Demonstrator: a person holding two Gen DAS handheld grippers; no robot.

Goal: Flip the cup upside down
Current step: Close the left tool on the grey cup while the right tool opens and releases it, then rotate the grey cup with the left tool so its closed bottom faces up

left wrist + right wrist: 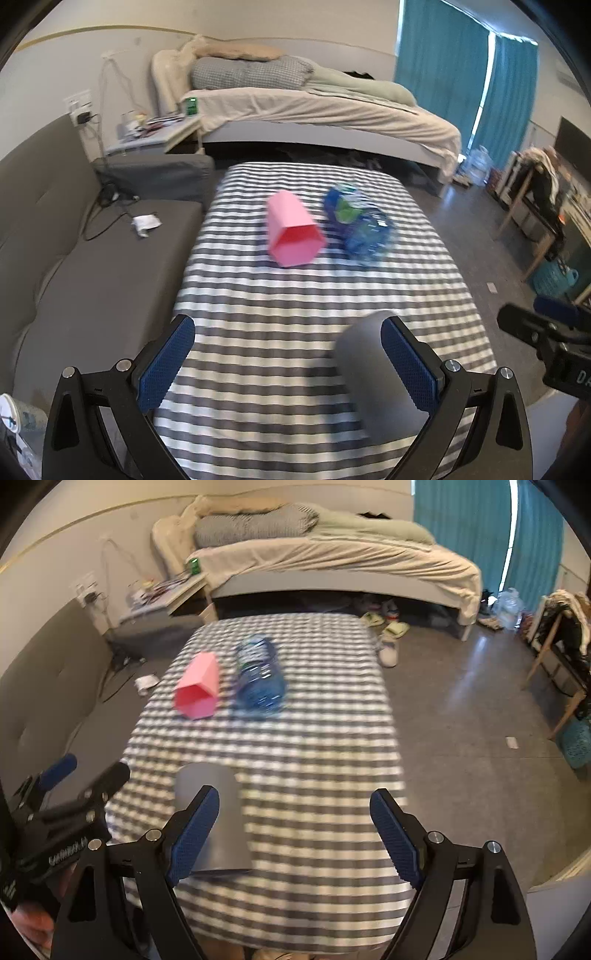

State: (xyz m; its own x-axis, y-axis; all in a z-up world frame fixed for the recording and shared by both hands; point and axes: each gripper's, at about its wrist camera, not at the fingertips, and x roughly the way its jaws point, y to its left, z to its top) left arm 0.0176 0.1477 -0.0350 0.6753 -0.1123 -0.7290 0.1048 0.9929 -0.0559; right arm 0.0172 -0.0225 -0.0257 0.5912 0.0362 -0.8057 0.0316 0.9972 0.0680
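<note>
A grey cup (pixel 373 373) stands upside down near the front of the striped table (pixel 295 288), its wide rim on the cloth. It also shows in the right wrist view (pixel 218 819). My left gripper (pixel 288 365) is open and empty; the cup sits just inside its right finger. My right gripper (pixel 295 834) is open and empty; the cup is by its left finger. A pink hexagonal cup (pixel 293 230) lies on its side farther back, also in the right wrist view (pixel 197 690).
A blue patterned bottle (pixel 360 225) lies on its side beside the pink cup, also seen from the right wrist (pixel 260 677). A grey sofa (pixel 81 258) runs along the table's left. A bed (pixel 314 107) stands behind. Bare floor (pixel 461 720) lies to the right.
</note>
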